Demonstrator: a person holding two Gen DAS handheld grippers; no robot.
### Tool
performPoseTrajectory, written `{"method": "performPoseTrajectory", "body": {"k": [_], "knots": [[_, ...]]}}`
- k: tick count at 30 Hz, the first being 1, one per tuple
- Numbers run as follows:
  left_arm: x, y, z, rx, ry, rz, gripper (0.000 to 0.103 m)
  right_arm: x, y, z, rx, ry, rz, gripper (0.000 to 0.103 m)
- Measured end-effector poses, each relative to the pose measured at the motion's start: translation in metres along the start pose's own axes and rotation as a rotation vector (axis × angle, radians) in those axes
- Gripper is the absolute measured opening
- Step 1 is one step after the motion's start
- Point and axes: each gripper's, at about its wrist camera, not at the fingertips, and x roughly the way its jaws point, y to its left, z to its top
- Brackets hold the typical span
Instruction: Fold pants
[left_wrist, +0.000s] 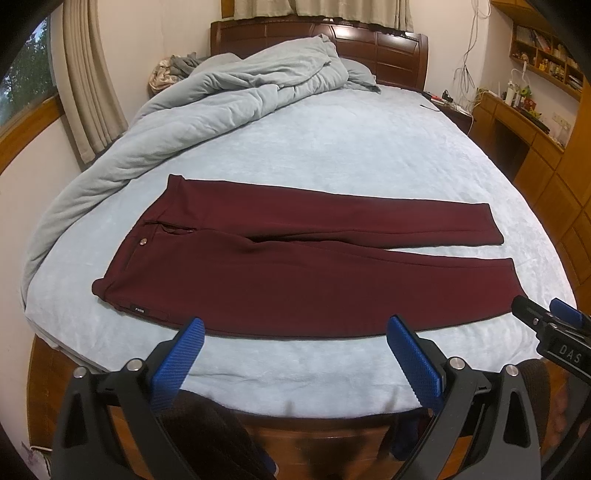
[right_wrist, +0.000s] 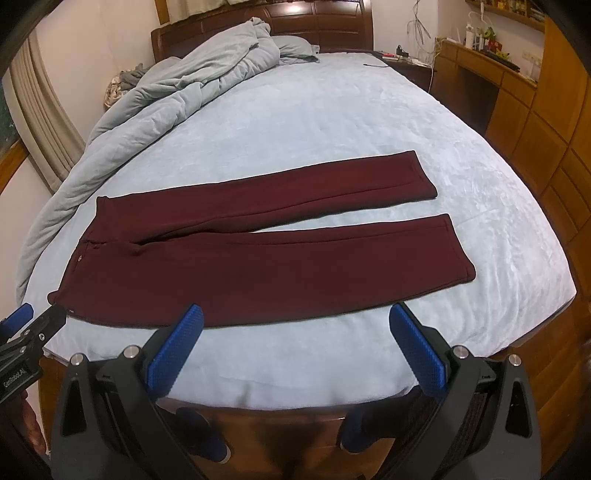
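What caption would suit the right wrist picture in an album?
Maroon pants lie flat, legs apart, on a light blue bed; the open right gripper hovers near their front edge.

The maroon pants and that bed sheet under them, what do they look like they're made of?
The maroon pants look like a thick, matte knit, perhaps fleece-lined: they lie flat with soft, bulky edges and no sheen. The pale blue bed sheet looks like plush, velvety fabric, judging by its mottled nap. Neither is certain from a look alone.

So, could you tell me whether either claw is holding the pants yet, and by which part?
Nothing is held: the left claw and right claw are open, short of the pants.
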Motion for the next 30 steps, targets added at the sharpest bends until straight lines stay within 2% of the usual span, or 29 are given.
{"method": "performPoseTrajectory", "body": {"k": [26,30], "knots": [[0.007,0.002,0.004,0.001,0.009,0.015,0.099,0.009,0.001,0.002,-0.013,-0.005,-0.005,0.100],[0.011,-0.001,0.005,0.008,0.009,0.019,0.099,0.014,0.000,0.005,-0.016,-0.017,0.034,0.100]]}}
